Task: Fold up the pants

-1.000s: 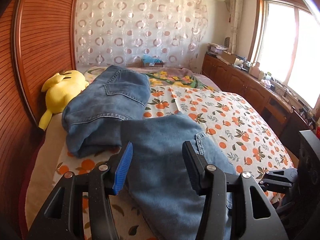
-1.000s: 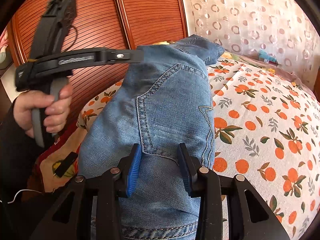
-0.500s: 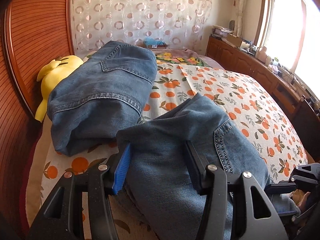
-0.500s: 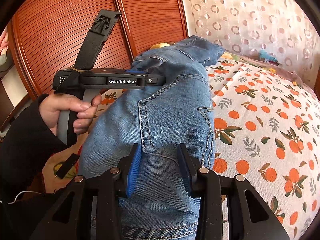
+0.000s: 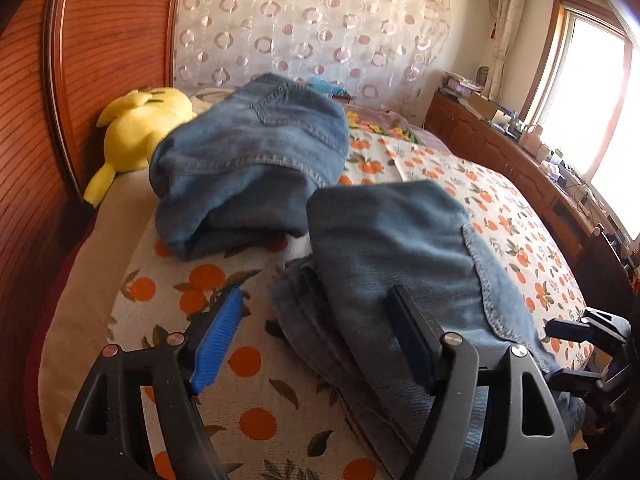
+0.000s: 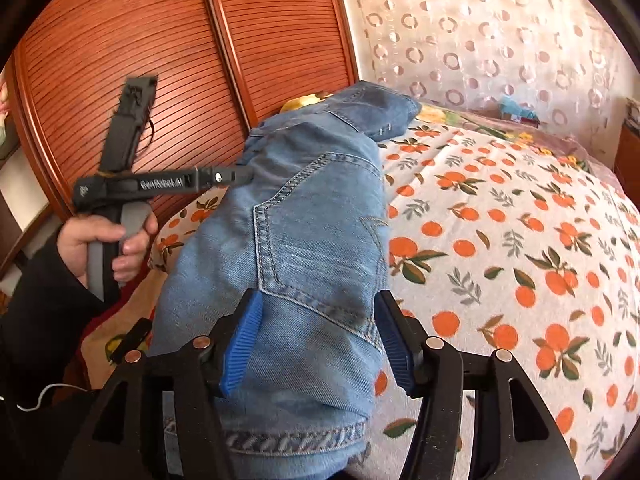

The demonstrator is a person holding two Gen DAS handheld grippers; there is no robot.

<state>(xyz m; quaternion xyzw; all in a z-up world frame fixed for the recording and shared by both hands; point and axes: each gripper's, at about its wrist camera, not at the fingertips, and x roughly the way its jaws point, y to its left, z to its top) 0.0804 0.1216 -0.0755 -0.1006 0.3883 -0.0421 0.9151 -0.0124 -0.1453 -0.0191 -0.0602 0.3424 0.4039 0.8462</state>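
"GenRobot.AI" marks the left gripper (image 6: 240, 176); both grippers' jaws just released the jeans (image 6: 304, 240)

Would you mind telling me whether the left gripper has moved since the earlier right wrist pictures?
Yes. The left gripper has come down against the wooden slatted panel behind it, toward the folded jeans, and its jaws have just been opening.

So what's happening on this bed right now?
A person with a handheld gripper in each hand is folding a pair of jeans on the orange-print bedsheet. The left gripper and right gripper have both just been opening; the folded denim lies between the jaws but the pads no longer pinch it. A second folded pair sits beyond, next to a yellow plush toy.
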